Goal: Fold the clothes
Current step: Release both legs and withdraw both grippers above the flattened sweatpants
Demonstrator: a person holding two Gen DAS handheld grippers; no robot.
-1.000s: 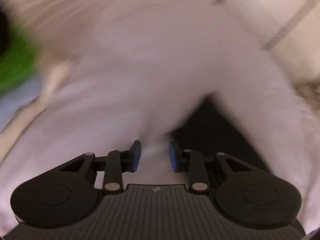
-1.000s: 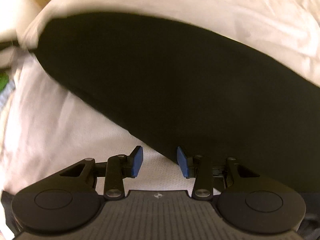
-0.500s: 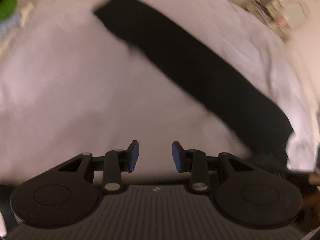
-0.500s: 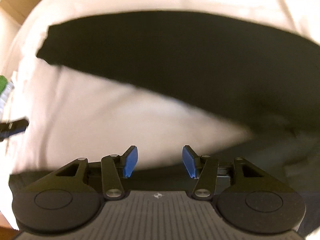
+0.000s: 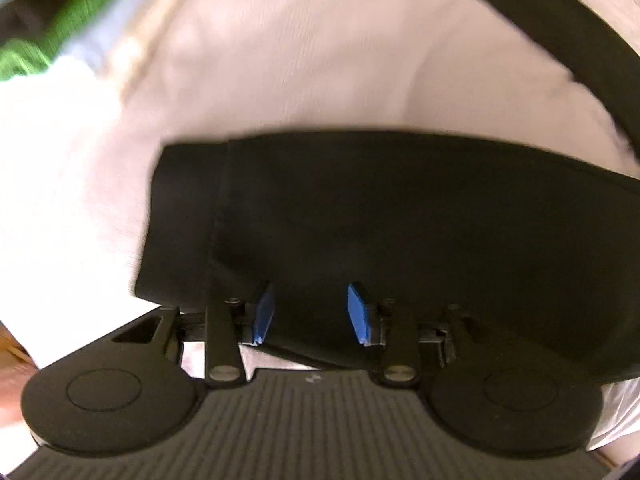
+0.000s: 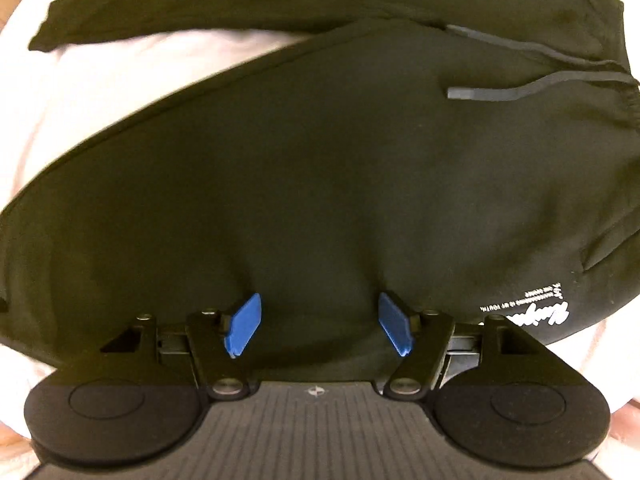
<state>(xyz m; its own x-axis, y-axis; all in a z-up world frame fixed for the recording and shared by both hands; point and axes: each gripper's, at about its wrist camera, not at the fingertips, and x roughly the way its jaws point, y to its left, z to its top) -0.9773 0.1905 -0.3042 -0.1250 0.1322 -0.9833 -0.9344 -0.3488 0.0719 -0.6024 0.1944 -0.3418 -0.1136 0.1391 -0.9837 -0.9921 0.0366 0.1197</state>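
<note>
Green cloth [image 5: 36, 46] blurred, cut off; trousers' white print [image 6: 536, 308] illegible.

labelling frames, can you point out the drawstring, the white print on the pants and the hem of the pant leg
drawstring [image 6: 516, 94], right wrist view, on its flat grey tape
white print [image 6: 538, 312], right wrist view, on the lettering
pant leg hem [image 5: 188, 224], left wrist view, on the stitched cuff band

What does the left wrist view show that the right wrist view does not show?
Only the left wrist view shows a green cloth at the top left and the hemmed end of a trouser leg. Only the right wrist view shows the drawstring and white print. Both show the black trousers on a white sheet.
</note>
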